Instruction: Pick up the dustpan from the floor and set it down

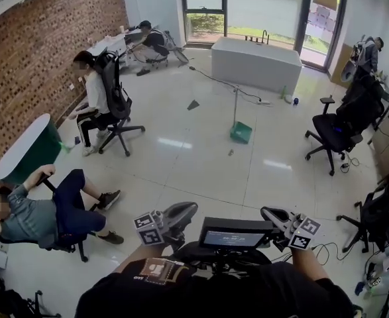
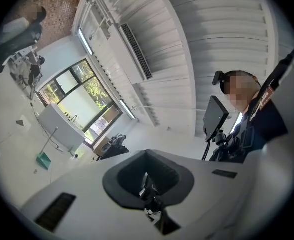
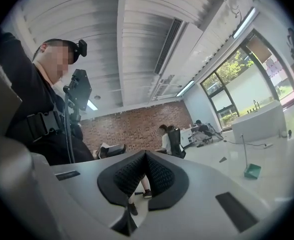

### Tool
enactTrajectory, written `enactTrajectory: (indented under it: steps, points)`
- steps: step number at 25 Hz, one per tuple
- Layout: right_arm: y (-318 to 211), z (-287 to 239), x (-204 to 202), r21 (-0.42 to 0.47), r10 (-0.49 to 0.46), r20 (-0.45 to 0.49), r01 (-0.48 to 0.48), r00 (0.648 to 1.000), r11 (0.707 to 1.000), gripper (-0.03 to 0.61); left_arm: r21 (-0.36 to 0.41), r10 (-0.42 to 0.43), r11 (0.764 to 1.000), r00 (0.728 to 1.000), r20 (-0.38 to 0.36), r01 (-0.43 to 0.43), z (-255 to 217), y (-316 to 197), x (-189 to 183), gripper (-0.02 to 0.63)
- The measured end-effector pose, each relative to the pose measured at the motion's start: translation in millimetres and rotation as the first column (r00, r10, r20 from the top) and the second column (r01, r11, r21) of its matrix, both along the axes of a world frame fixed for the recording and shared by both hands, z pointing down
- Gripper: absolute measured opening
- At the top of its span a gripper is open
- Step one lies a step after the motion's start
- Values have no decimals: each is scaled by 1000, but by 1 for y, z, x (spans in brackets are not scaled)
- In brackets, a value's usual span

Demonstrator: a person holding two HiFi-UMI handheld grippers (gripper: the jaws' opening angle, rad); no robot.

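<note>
Distance governs this moment. The green dustpan (image 1: 240,132) stands on the pale floor (image 1: 181,171) far out in the middle of the room, just in front of the white counter block (image 1: 256,63). Its long handle (image 1: 234,105) is upright. Nothing touches it, so the pickup has not begun.

The left gripper (image 1: 179,214) and the right gripper (image 1: 274,215) sit at the near edge of the head view, close to the person's chest. They flank a small screen (image 1: 237,234) mounted there and angle inward toward each other. Each gripper view shows the dark pads pressed together at the tips with nothing between them, so both tongs are clenched and empty. This reads as a carrying posture, tucked in because nothing within reach needs working on.

A seated person (image 1: 96,98) occupies the left side by the brick wall (image 1: 42,52), and a black office chair (image 1: 333,132) stands at the right. A small dark scrap (image 1: 193,105) lies on the floor left of the handle. None of these stands between the person and the dustpan.

The step in hand is probably the approach. The gap has to be closed first, and then one gripper's jaws must part before they can close on anything. The upright handle looks like the natural place to grasp, since it stands high enough to be taken without reaching to floor level.
</note>
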State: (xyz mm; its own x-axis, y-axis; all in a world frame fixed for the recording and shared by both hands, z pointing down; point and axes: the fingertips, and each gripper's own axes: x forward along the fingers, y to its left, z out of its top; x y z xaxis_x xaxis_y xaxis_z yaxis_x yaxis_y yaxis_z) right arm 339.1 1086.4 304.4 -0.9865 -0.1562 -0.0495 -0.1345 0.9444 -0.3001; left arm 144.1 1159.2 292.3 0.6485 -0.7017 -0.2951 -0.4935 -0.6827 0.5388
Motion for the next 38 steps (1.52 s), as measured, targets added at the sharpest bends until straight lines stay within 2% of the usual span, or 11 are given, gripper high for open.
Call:
enactTrajectory:
  steps: [6, 9, 12, 15, 19, 25, 30, 36, 38]
  points:
    - [79, -19, -79, -15, 101, 43, -100, 994, 995, 11, 5, 28, 1000, 1000, 2, -28, 1, 100, -95, 5]
    - [123, -7, -122, -44, 147, 59, -144, 987, 989, 11, -4, 48, 999, 999, 26, -48, 24, 154, -147, 5]
    - [150, 6, -160, -59, 198, 70, -195, 978, 979, 11, -8, 79, 997, 994, 71, -79, 47, 184, -194, 5]
    - [169, 7, -177, -82, 226, 48, -221, 973, 972, 11, -30, 98, 995, 994, 44, -96, 52, 198, -211, 5]
    - [186, 9, -164, -79, 239, 42, -235, 970, 969, 11, -15, 120, 993, 993, 24, -119, 54, 206, -195, 5]
    - [202, -4, -85, -98, 288, 73, -280, 955, 955, 11, 12, 112, 994, 993, 23, -113, 26, 218, -126, 5]
    - [215, -3, -29, -91, 293, 66, -287, 954, 954, 11, 34, 113, 993, 993, 24, -114, 12, 225, -70, 5]
    - [211, 1, 13, -68, 287, 51, -284, 956, 956, 11, 46, 105, 993, 994, 39, -107, 8, 223, -26, 5]
    - [213, 0, 17, -66, 278, 50, -274, 959, 959, 11, 41, 98, 994, 994, 42, -100, 6, 227, -21, 5]
